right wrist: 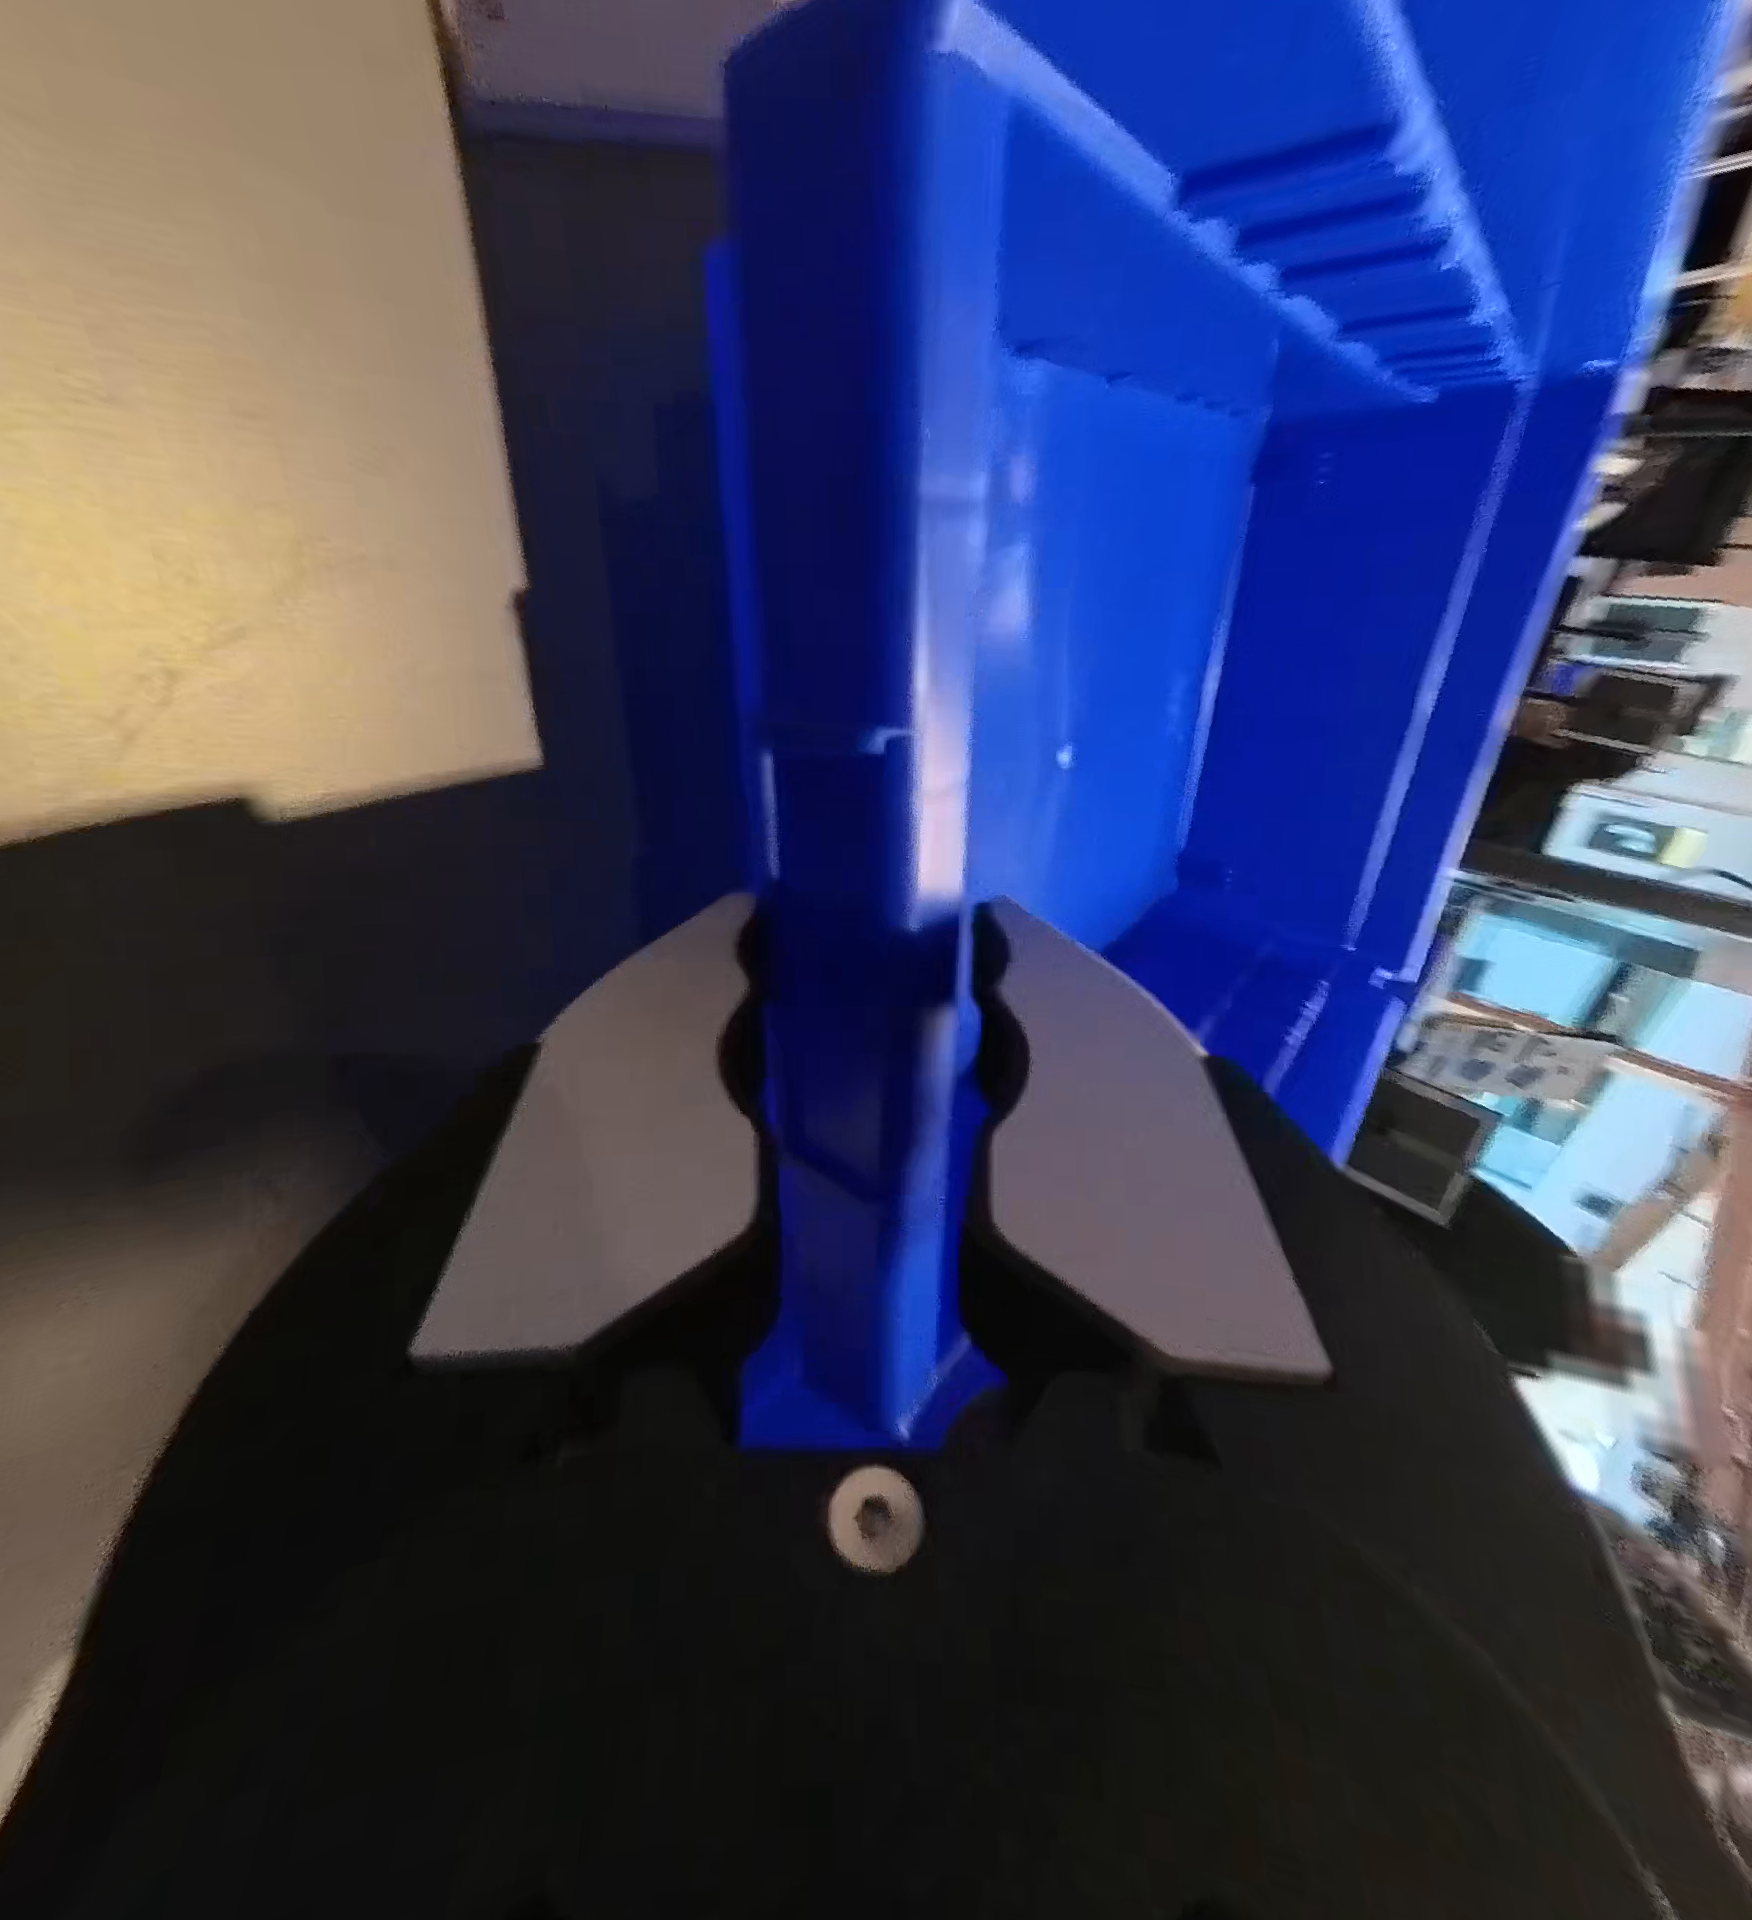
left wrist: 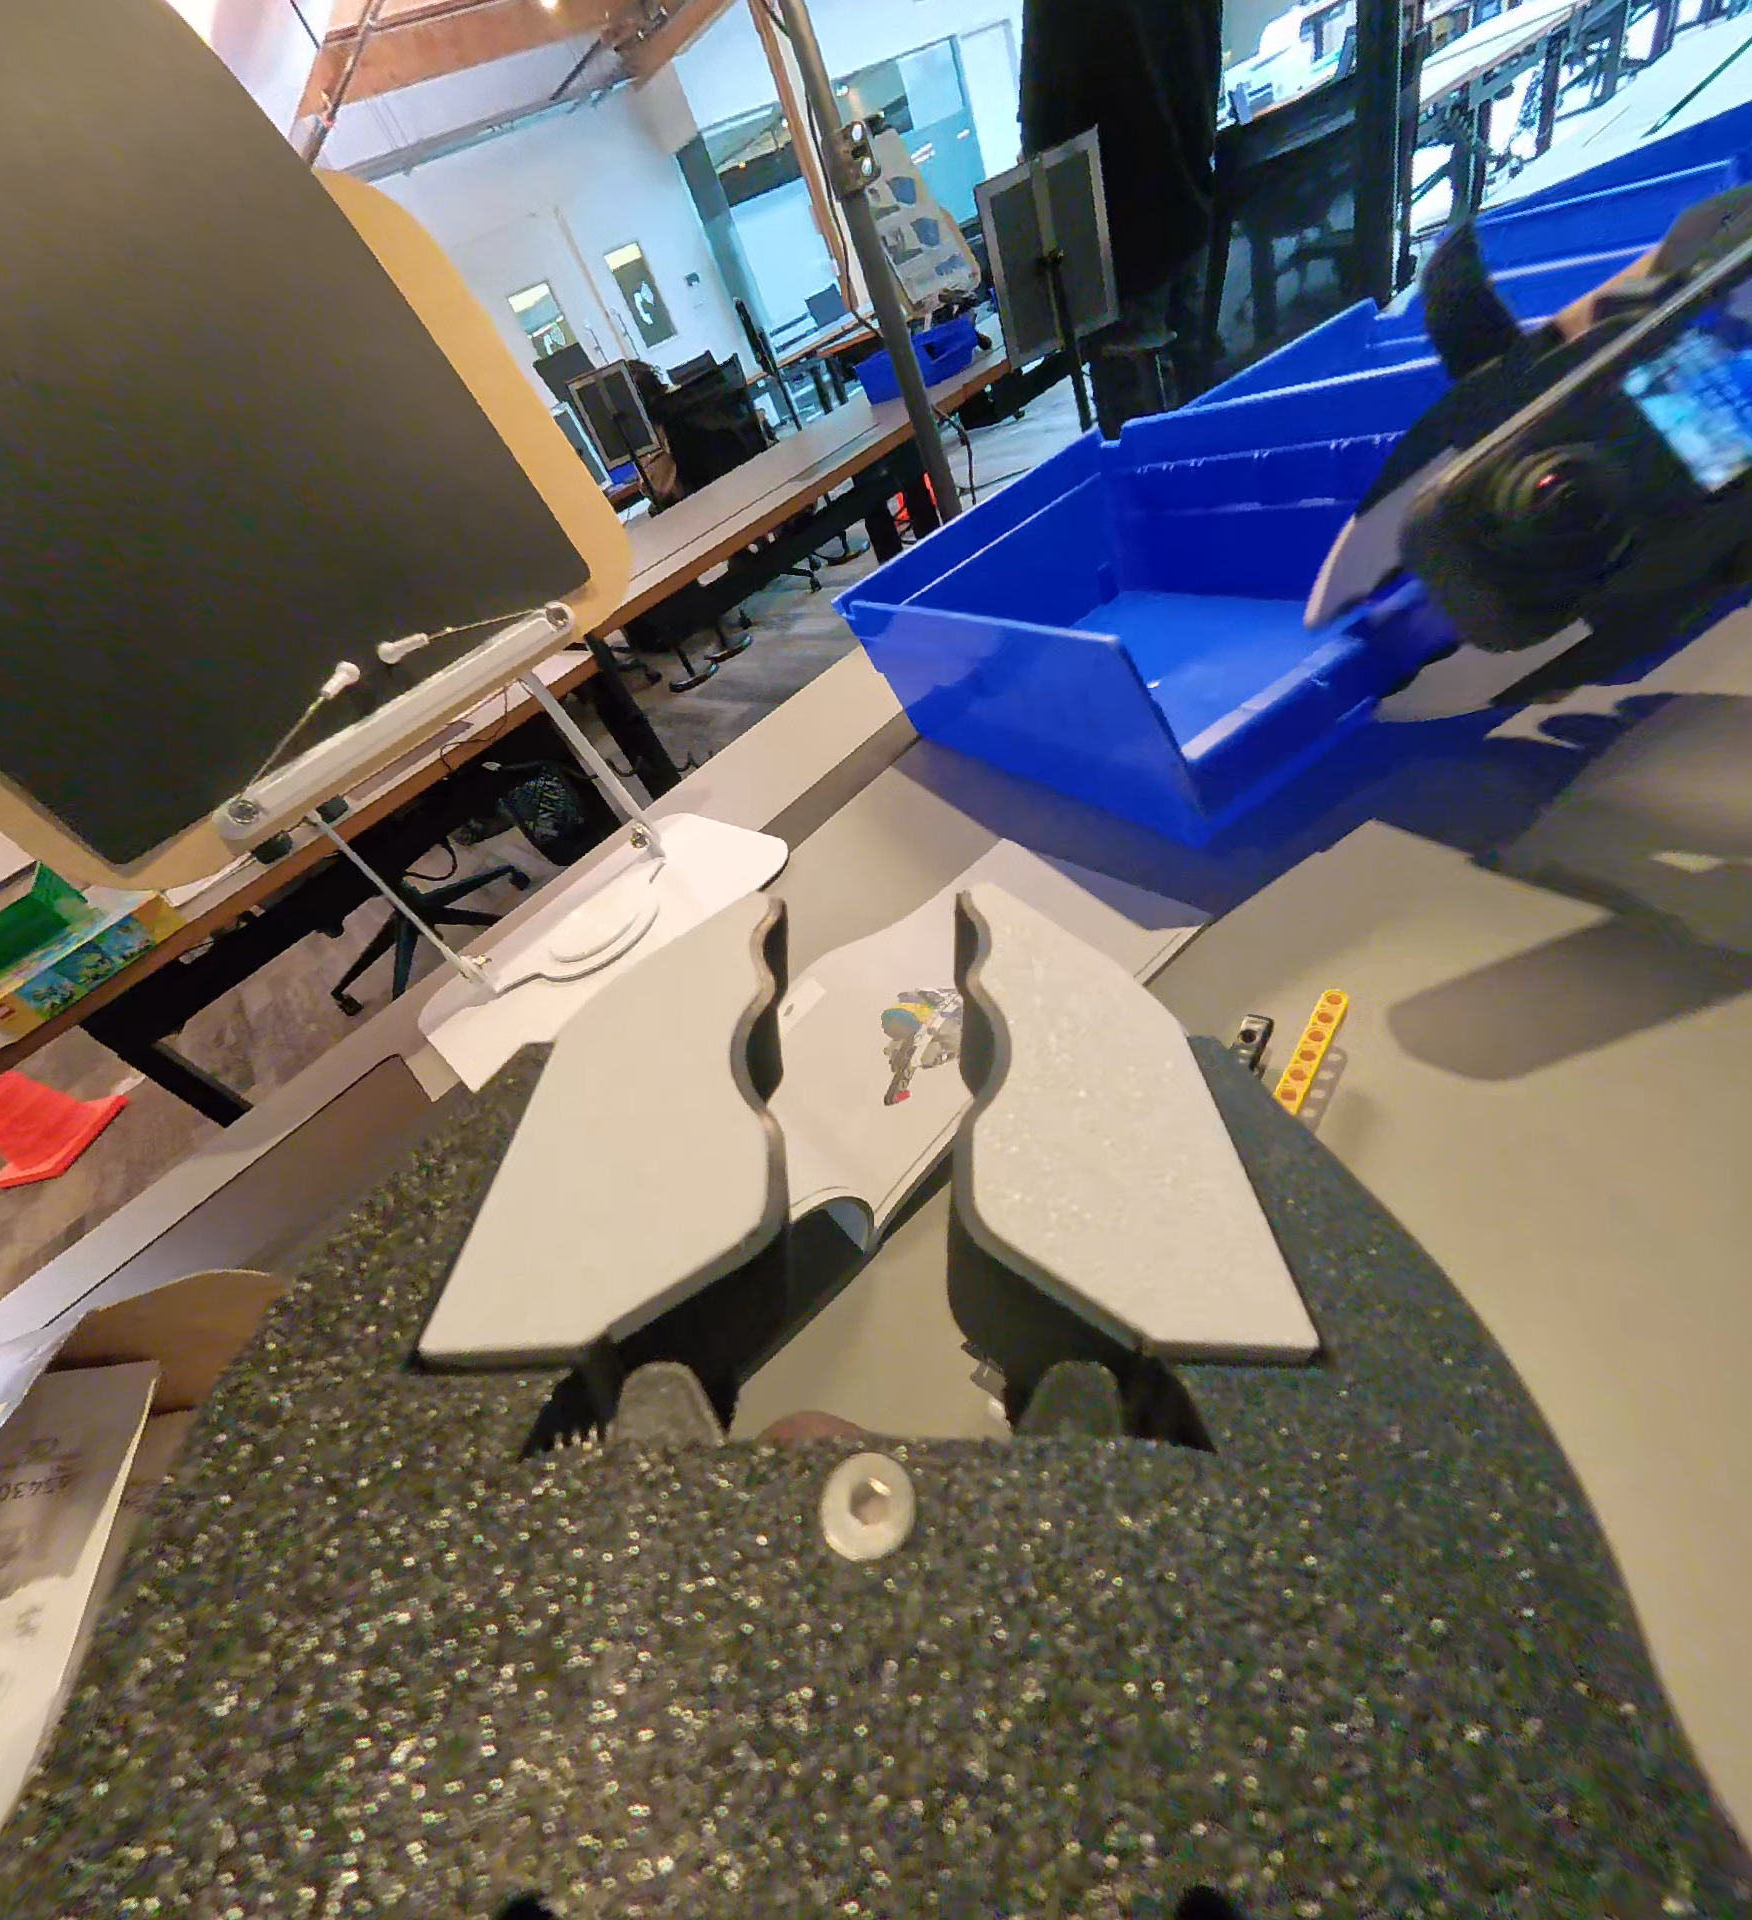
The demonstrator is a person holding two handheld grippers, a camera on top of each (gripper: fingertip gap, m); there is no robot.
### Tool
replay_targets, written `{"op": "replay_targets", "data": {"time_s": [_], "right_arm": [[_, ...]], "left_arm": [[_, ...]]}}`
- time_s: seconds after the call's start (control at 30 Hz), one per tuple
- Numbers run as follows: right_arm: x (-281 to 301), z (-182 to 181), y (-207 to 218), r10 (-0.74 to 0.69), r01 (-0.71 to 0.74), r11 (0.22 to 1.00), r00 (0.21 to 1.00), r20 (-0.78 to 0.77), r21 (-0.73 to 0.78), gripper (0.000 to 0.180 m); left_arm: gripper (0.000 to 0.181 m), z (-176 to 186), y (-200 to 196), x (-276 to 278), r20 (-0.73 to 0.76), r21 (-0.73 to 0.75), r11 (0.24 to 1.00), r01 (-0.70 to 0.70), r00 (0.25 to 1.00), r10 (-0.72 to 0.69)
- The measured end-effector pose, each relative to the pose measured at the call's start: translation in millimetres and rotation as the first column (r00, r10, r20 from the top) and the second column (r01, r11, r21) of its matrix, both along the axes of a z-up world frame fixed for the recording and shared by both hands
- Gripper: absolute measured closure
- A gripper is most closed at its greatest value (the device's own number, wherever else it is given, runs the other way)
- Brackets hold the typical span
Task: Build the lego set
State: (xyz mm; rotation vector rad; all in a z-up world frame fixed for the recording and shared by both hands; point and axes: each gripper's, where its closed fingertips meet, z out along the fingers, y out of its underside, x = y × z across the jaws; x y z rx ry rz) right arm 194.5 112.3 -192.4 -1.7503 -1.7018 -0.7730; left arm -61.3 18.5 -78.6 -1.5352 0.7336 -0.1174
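My left gripper (left wrist: 867, 920) is open and empty, low over an open instruction booklet (left wrist: 877, 1049) on the grey table (left wrist: 1526, 1299). A yellow holed lego beam (left wrist: 1313, 1047) and a small dark piece (left wrist: 1252, 1036) lie just right of my right finger. A blue plastic bin (left wrist: 1090, 675) sits beyond, and nothing shows inside it. My right gripper (left wrist: 1371, 623) grips the bin's side wall from the right. In the right wrist view, which is blurred, my right gripper (right wrist: 872, 940) is shut on that blue wall (right wrist: 851, 623).
A black board (left wrist: 207, 416) on a white stand (left wrist: 623, 925) stands at the far left. A cardboard box with paper (left wrist: 61, 1475) is at the lower left. The table edge runs along the left, with the floor and other desks beyond. More blue bins (left wrist: 1620, 208) sit behind. My right fingertips sit around 30 centimeters from my left ones. From either gripper's tips it is about 15 centimeters to the small dark piece (left wrist: 1252, 1036).
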Motion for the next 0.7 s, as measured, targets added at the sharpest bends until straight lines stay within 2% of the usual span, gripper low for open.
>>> {"op": "replay_targets", "data": {"time_s": [0.07,0.13,0.27,0.33,0.4,0.5,0.53,0.6,0.67,0.7], "right_arm": [[-1.4,16.1,-5.7,0.013,-0.011,0.996,1.0,-0.018,0.088,0.119],[-5.3,39.9,-21.4,0.039,-0.023,0.99,0.993,-0.11,0.142,0.1],[19.9,99.3,-65.1,0.052,0.01,0.984,0.94,-0.338,0.179,0.092],[69.3,129.4,-80.0,0.003,0.095,0.971,0.914,-0.406,0.221,0.093],[145.7,144.7,-88.3,-0.117,0.243,0.941,0.887,-0.447,0.235,0.094],[281.5,131.0,-96.3,-0.357,0.486,0.85,0.815,-0.457,0.202,0.092],[327.0,118.0,-99.6,-0.449,0.568,0.805,0.771,-0.451,0.17,0.09],[406.3,91.5,-107.7,-0.604,0.73,0.679,0.618,-0.504,0.081,0.087],[446.6,68.3,-113.6,-0.641,0.801,0.591,0.394,-0.658,-0.096,0.085],[455.0,60.5,-113.9,-0.622,0.796,0.577,0.282,-0.73,-0.185,0.086]], "left_arm": [[0.15,-1.9,0.5,0.5,-0.006,-0.004,1.0,0.0,1.0,0.0],[0.15,-2.2,0.3,1.4,-0.004,-0.007,1.0,0.003,1.0,-0.003],[0.15,0.9,-2.4,3.6,0.003,0.002,1.0,0.013,1.0,-0.013],[0.15,2.8,-4.1,4.6,0.003,0.006,1.0,0.018,1.0,-0.018],[0.15,5.2,-6.2,6.5,0.007,0.011,1.0,0.026,1.0,-0.026],[0.15,9.6,-9.8,10.8,0.012,0.022,0.999,0.041,0.999,-0.041],[0.15,10.5,-10.8,12.0,0.011,0.025,0.999,0.043,0.999,-0.044],[0.15,11.8,-11.6,13.7,0.014,0.03,0.999,0.045,0.999,-0.045],[0.15,11.0,-10.8,14.3,0.026,0.024,0.999,0.046,0.999,-0.047],[0.15,9.8,-9.8,14.1,0.031,0.017,0.999,0.046,0.998,-0.047]]}}
